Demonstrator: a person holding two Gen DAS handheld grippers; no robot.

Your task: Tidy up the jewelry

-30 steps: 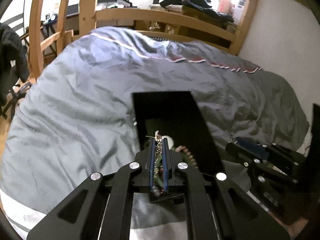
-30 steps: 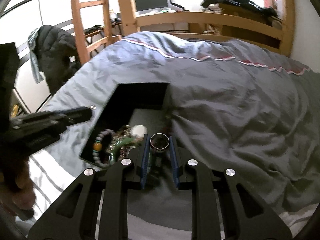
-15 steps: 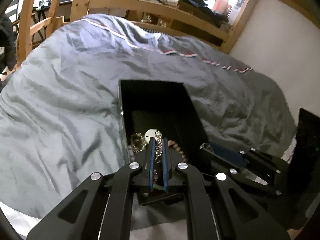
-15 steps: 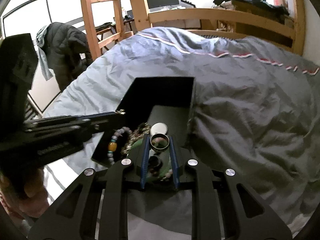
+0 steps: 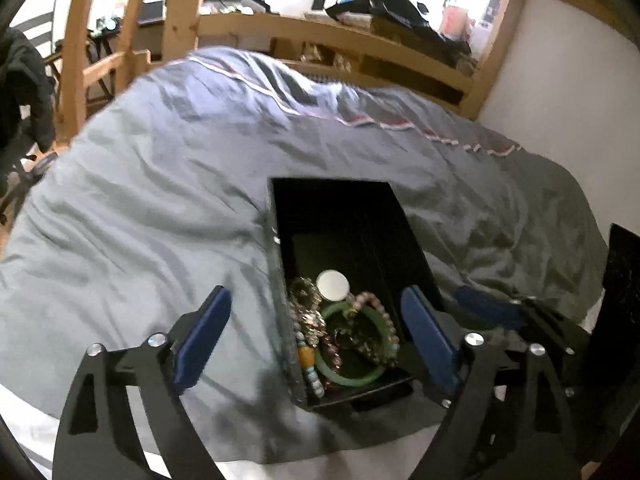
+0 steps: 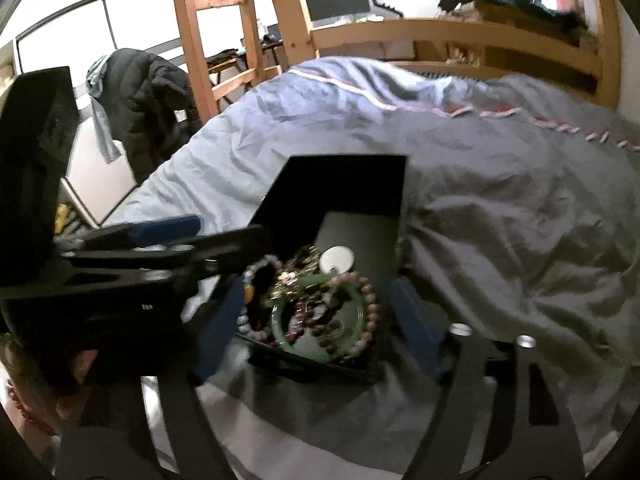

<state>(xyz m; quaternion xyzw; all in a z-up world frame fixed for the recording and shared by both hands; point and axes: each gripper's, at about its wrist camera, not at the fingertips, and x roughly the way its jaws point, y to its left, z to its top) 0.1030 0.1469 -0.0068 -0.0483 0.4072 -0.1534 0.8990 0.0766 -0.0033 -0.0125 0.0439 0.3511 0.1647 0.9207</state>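
- Item, black box [image 5: 352, 224]: open, on the grey duvet [image 5: 140, 208] of the bed; lid or back wall stands up at the far end.
- Contents, jewelry heap in the near end of the box: green bangle [image 5: 352, 376], pink-brown bead bracelet [image 5: 380, 312], pale bead strand with an amber bead [image 5: 306, 356], chain pieces, round white disc [image 5: 333, 284].
- Left gripper [image 5: 316, 340]: we see its fingers wide apart, having just been opening; the box and heap lie below the gap, and nothing is clamped.
- Right gripper [image 6: 316, 320]: fingers likewise spread, just opened, over the same heap; nothing is held.
- Step in hand, by our judgement: release into the box. To do it well, we would lift each gripper straight up, clear of the box walls, so no chain or strand snags on a finger pad and drags out.
- Left wrist view only: the box's full depth, its empty far half, and the white wall beside the bed.
- Right wrist view only: the left gripper's body seen side-on, the hand [image 6: 80, 364] gripping it, a red bead bracelet [image 6: 28, 412] at the wrist, and a dark jacket [image 6: 148, 96] on a chair.
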